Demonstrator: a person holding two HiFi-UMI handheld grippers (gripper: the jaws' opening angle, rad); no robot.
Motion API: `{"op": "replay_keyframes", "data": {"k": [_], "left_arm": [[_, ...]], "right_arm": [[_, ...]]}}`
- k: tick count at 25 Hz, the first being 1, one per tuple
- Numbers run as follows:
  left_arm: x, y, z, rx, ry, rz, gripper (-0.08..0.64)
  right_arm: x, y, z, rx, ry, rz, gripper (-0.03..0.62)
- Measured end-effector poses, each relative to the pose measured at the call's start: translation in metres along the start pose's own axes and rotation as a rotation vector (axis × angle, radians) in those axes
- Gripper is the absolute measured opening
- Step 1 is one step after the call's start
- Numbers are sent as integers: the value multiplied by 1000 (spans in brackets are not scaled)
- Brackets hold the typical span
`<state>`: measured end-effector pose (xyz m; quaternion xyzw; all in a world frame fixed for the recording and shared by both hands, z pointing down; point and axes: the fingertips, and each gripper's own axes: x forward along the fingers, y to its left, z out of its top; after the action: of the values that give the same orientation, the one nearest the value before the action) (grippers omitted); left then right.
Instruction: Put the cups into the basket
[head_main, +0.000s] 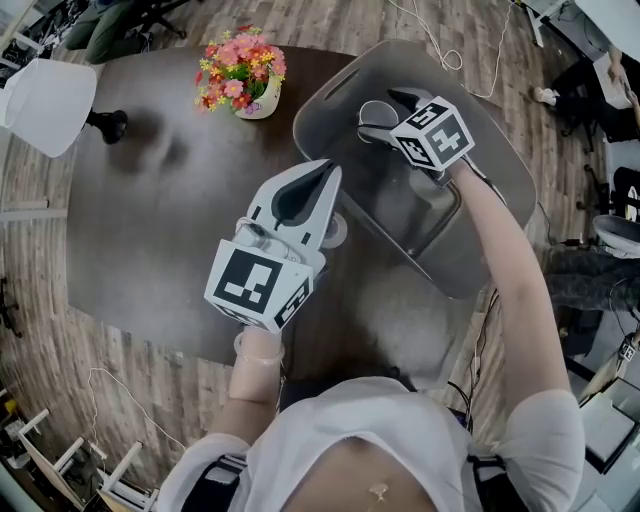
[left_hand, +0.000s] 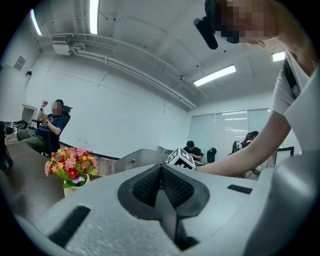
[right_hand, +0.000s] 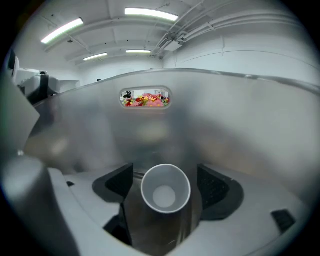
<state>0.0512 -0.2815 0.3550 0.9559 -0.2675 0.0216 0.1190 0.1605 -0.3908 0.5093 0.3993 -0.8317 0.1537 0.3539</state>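
Note:
A big grey basket (head_main: 500, 170) stands on the dark table (head_main: 150, 220), at its right side. My right gripper (head_main: 385, 113) reaches down inside the basket, shut on a silver cup (right_hand: 165, 200) with a white inside. The cup's mouth faces the basket wall (right_hand: 210, 130). My left gripper (head_main: 328, 172) hovers over the table just left of the basket, shut with nothing in it; its pads meet in the left gripper view (left_hand: 161, 172). A pale round thing (head_main: 336, 232), perhaps another cup, shows by the left gripper's right side.
A pot of pink and red flowers (head_main: 240, 70) stands at the table's far edge, left of the basket, and shows through the basket's handle slot (right_hand: 145, 98). A white chair (head_main: 45, 100) is at the far left. Cables run over the wooden floor. People sit in the background.

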Motion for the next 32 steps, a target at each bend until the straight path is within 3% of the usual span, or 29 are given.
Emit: {"op": "replay_keyframes", "data": {"k": [8, 9, 11, 22, 32], "left_arm": [[-11, -13, 2, -1, -4, -1, 11], [-12, -14, 3, 1, -3, -2, 11], [-15, -17, 6, 7, -3, -2, 11], [-24, -47, 6, 39, 21, -10, 11], [-38, -78, 14, 46, 17, -16, 11]], "right_arm": [[-21, 12, -1, 44, 29, -38, 373], [-25, 12, 0, 48, 23, -66, 334], [-35, 7, 7, 53, -14, -155, 18], [-80, 44, 38, 99, -155, -140, 12], [-142, 64, 65, 73, -241, -188, 12]]}}
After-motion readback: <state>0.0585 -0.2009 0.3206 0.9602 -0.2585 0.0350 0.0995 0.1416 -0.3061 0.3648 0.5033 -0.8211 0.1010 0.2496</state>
